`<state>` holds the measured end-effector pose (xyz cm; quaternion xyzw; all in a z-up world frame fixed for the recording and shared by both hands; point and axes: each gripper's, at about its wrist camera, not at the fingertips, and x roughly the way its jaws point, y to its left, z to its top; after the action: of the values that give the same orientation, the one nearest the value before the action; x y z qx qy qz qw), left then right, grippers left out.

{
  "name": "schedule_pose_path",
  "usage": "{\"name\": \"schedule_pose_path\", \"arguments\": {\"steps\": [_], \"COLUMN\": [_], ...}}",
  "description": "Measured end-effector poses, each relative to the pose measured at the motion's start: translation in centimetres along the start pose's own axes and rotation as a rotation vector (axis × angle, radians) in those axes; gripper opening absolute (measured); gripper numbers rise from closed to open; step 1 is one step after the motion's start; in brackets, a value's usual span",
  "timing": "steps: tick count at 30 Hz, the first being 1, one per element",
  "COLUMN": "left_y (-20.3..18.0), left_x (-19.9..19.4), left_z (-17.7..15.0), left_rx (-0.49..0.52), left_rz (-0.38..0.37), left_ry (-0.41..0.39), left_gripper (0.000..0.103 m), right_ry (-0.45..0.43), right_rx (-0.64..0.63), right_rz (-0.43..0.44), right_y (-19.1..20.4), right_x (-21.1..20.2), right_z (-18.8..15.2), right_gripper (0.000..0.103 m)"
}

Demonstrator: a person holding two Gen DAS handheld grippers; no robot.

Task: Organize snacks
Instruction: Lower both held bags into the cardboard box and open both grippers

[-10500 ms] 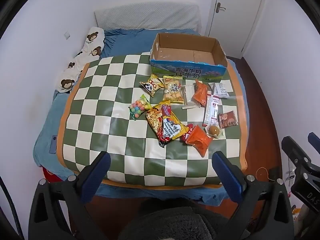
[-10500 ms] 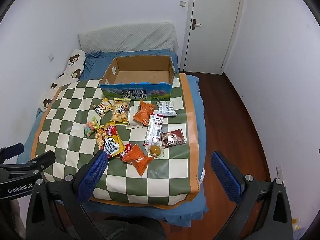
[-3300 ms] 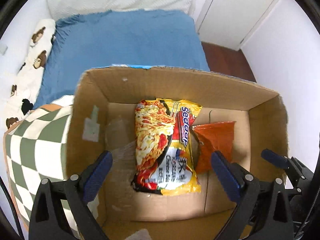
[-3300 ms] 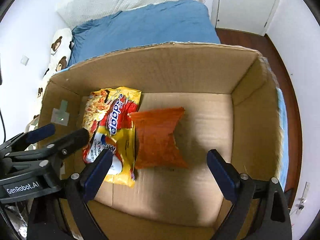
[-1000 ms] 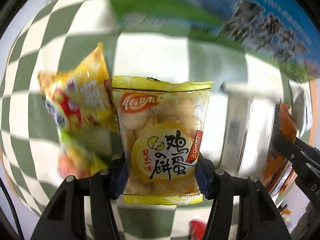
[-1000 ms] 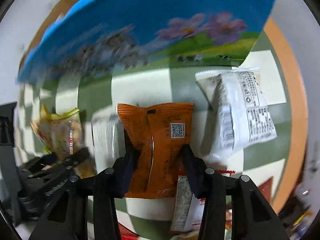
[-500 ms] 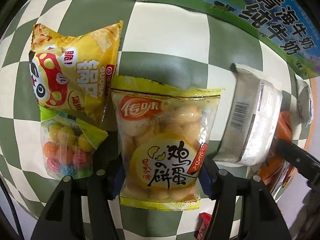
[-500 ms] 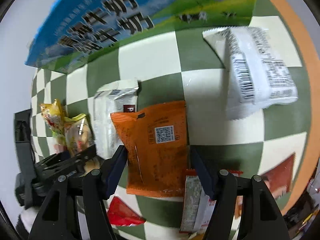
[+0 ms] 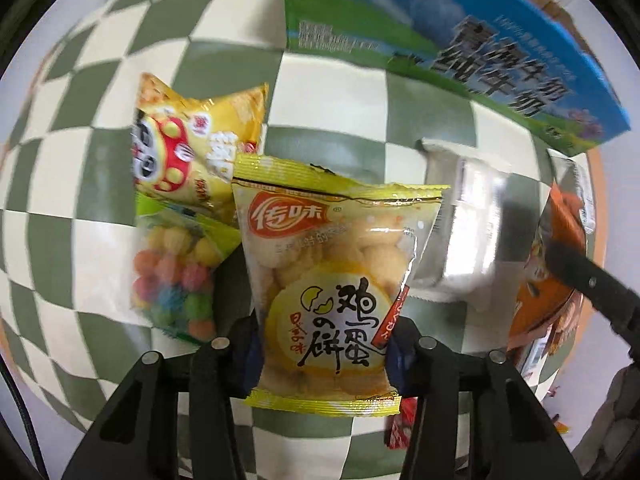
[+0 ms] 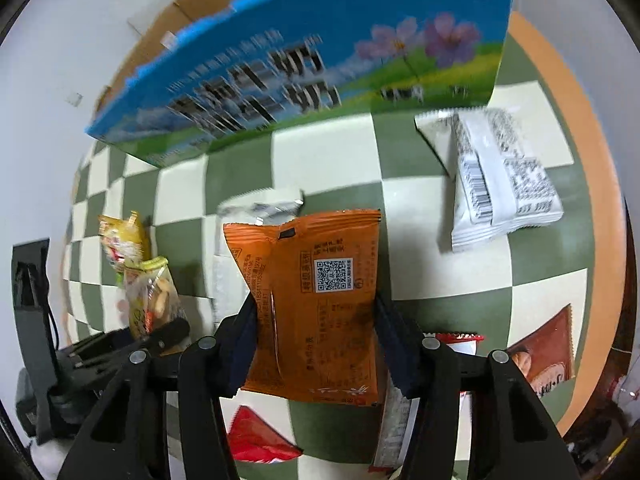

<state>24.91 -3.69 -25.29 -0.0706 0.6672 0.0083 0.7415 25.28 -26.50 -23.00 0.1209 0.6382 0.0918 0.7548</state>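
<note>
My left gripper is shut on a yellow egg-biscuit packet and holds it above the checkered mat. My right gripper is shut on an orange snack packet, also lifted off the mat. The blue milk carton box stands just beyond; in the right wrist view the box fills the top. On the mat lie a yellow panda packet, a bag of coloured candy balls and a silver packet.
In the right wrist view a white printed packet lies at the right, a brown packet and a red packet lower down. The mat's orange border runs along the right. The left gripper's black frame is at the left.
Both grippers have lifted their packets off the mat and moved up toward the box. The snacks on the mat have stayed in place.
</note>
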Motion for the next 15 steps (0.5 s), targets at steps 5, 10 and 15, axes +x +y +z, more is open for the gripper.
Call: {"name": "schedule_pose_path", "arguments": {"steps": [5, 10, 15], "left_y": [-1.0, -3.6, -6.0], "left_x": [-5.2, -10.3, -13.2], "left_z": [-1.0, -0.3, 1.4], "left_rx": [0.047, 0.094, 0.125], "left_rz": [0.015, -0.002, -0.036], "left_ry": [-0.128, -0.231, -0.290], "left_gripper": [0.045, 0.045, 0.045], "right_ry": [-0.059, -0.132, -0.190], "right_rx": [-0.011, -0.038, -0.046], "right_rz": [0.032, 0.053, 0.075], "right_y": [0.9, 1.6, 2.1], "right_x": [-3.2, -7.6, -11.3], "right_z": [-0.1, -0.1, 0.4], "right_gripper": [0.057, 0.057, 0.057]}}
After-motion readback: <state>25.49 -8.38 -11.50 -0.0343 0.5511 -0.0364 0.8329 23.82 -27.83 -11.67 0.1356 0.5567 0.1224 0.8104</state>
